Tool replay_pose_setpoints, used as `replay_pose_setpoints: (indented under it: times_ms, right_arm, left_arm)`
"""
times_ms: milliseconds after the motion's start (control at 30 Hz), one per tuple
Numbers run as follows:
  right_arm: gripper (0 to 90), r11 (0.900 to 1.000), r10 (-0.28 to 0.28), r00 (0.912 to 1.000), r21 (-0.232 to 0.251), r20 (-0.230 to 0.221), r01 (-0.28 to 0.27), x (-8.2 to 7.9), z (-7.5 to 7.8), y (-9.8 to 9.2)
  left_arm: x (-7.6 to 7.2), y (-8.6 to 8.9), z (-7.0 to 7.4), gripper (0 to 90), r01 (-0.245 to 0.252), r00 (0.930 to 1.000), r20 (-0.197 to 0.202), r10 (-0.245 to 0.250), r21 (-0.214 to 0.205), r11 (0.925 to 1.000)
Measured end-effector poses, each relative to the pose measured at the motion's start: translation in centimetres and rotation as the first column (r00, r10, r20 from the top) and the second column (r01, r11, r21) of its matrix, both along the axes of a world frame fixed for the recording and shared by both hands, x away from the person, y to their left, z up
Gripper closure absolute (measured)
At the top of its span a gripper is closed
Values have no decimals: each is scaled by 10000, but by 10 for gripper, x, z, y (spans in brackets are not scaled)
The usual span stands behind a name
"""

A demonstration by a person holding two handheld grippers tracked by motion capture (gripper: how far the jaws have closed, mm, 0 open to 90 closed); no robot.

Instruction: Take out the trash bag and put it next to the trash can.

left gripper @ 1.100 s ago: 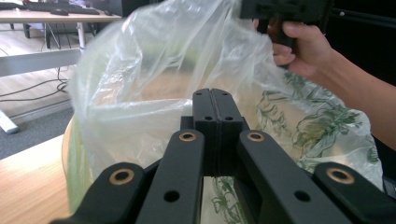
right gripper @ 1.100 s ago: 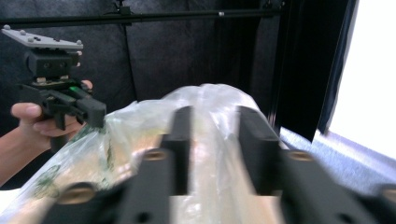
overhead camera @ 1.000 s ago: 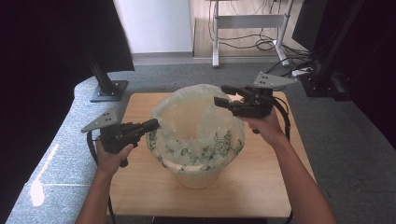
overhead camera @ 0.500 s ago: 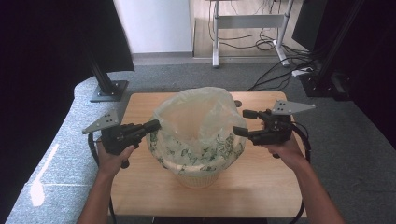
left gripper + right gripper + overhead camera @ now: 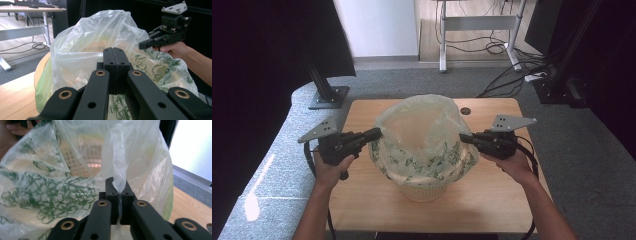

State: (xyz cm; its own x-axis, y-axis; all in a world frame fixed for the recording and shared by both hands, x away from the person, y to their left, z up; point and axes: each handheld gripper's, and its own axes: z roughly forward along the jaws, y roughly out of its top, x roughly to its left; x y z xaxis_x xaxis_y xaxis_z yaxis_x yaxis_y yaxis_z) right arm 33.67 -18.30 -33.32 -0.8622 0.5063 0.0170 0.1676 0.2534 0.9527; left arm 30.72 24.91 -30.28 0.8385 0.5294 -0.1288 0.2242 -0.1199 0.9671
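Right gripper (image 5: 463,137) has dropped over wooden table (image 5: 362,112), pinching bag (image 5: 422,125).

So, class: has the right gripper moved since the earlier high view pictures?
Yes. The right gripper has come from over the far rim of the bin toward the person and down its right side, and its jaws have just closed on the plastic bag.

Black gripper (image 5: 376,133), brass-ringed screw holes
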Motion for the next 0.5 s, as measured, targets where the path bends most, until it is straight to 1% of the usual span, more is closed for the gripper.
replay_pose_setpoints:
  times_ms: [100, 167, 200, 233, 267, 333, 367, 433, 467, 500]
  right_arm:
    - [893, 9996, -6, 9998, 296, 198, 0, -3, 11, 4]
    - [893, 9969, 118, 9993, 774, 351, -145, -5, 20, 7]
    - [893, 9943, 181, 9989, 1039, 432, -225, -7, 25, 8]
    - [893, 9910, 280, 9984, 1296, 490, -342, -8, 30, 11]
    - [893, 9881, 334, 9976, 1479, 609, -421, -10, 34, 14]
    - [893, 9845, 454, 9962, 1658, 750, -573, -12, 41, 19]
    - [893, 9845, 454, 9962, 1658, 750, -573, -12, 41, 19]
    - [893, 9806, 618, 9941, 1802, 893, -772, -15, 49, 25]
    - [893, 9767, 797, 9919, 1909, 991, -976, -18, 56, 29]
    - [893, 9767, 797, 9919, 1909, 991, -976, -18, 56, 29]
  left_arm:
    - [-1, 1, 2, 900, -25, 10000, 49, 25, 10, 10000]
    - [-1, 1, 5, 900, -27, 10000, 85, 27, -28, 10000]
    - [-1, 1, 5, 900, -27, 10000, 85, 27, -28, 10000]
    - [-1, 2, 8, 900, -31, 9999, 123, 31, -61, 10000]
    - [-1, 3, 9, 900, -19, 9999, 120, 20, -81, 10000]
    - [-1, 4, 12, 900, -14, 9998, 173, 16, -132, 9999]
    - [-1, 4, 12, 900, -14, 9998, 173, 16, -132, 9999]
    - [-2, 6, 16, 900, -25, 9997, 246, 29, -161, 9999]
    - [-3, 7, 18, 900, -22, 9996, 285, 28, -200, 9998]
    - [-4, 9, 20, 900, -11, 9995, 325, 19, -242, 9997]
